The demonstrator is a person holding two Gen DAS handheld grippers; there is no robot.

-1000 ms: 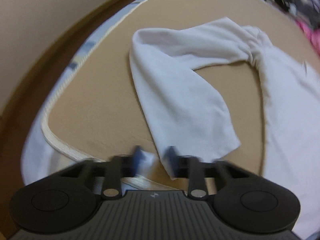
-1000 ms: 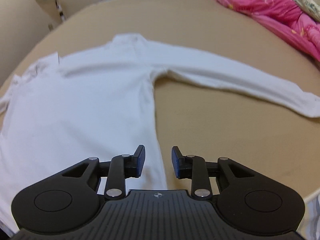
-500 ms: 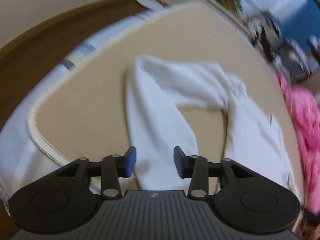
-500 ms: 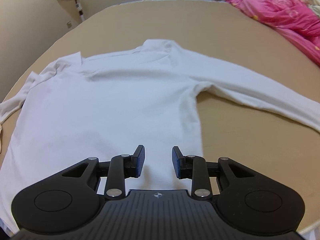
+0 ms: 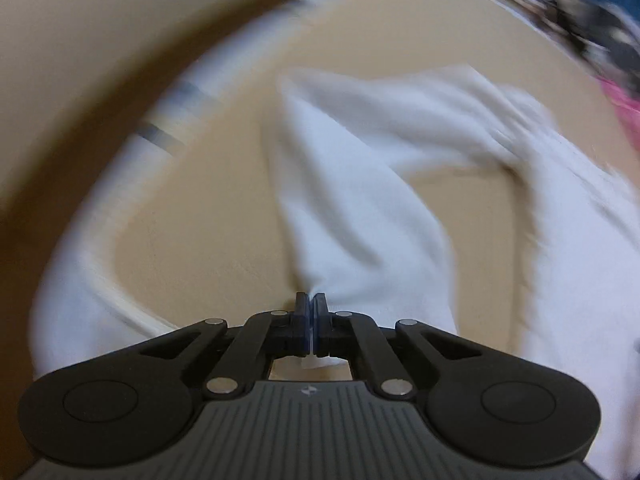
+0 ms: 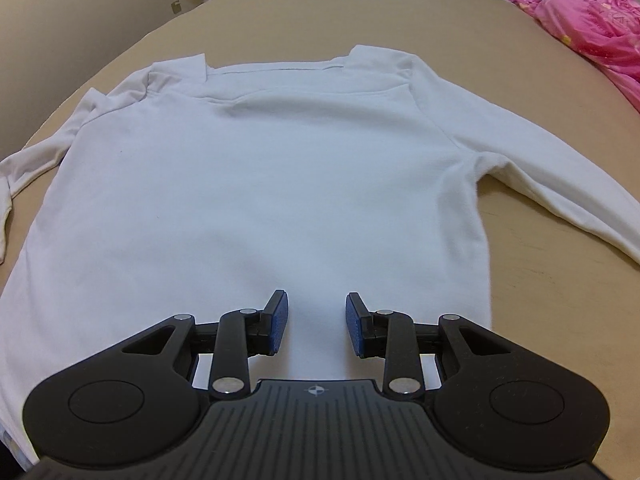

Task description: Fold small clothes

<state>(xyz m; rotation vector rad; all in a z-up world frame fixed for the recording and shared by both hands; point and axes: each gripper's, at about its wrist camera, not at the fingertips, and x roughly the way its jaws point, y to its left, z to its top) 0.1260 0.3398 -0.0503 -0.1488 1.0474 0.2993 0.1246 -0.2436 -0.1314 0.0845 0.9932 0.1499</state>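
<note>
Where my left hand-held gripper (image 5: 310, 307) stood parted over the cuff half a second ago, I now have it pinched tight on the end of the folded-back sleeve (image 5: 360, 216), that view smeared by motion. My right hand-held gripper (image 6: 316, 322) has drifted left and now points at the middle of the hem, fingers wide apart and holding nothing, low above the cloth. Ahead of it, the white long-sleeved shirt (image 6: 256, 168) lies flat on the tan bed (image 6: 560, 280), collar far from me, a pink blanket (image 6: 592, 24) beyond.
</note>
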